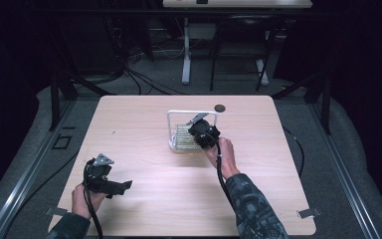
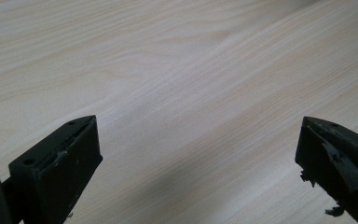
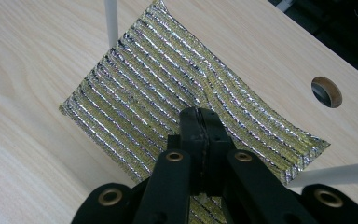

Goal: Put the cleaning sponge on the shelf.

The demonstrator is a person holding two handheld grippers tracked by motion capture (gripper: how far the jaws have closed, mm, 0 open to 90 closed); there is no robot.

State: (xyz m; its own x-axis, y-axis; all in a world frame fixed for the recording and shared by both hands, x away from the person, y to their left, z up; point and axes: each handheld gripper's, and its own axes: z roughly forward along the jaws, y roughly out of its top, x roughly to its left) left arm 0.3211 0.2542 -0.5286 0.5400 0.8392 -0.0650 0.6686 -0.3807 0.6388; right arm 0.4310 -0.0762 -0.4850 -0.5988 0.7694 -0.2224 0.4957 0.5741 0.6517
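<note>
Ridged metallic mat (image 1: 185, 138) lies mid-tabletop (image 1: 144, 114) within a white wire frame (image 1: 171, 124), under the right tool (image 1: 202, 130); the left tool (image 1: 110, 186) hovers near the front-left edge. Left gripper view: jaws wide apart over bare wood. Right gripper view: jaws pressed together just above the mat (image 3: 168, 88), near a round hole (image 3: 327, 91).

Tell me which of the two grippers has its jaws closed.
The right gripper, over the shiny ribbed mat, has its jaws pressed together; the left gripper is spread wide above bare table.

High view over table (image 1: 144, 149); gripper views close, downward, same tabletop.
</note>
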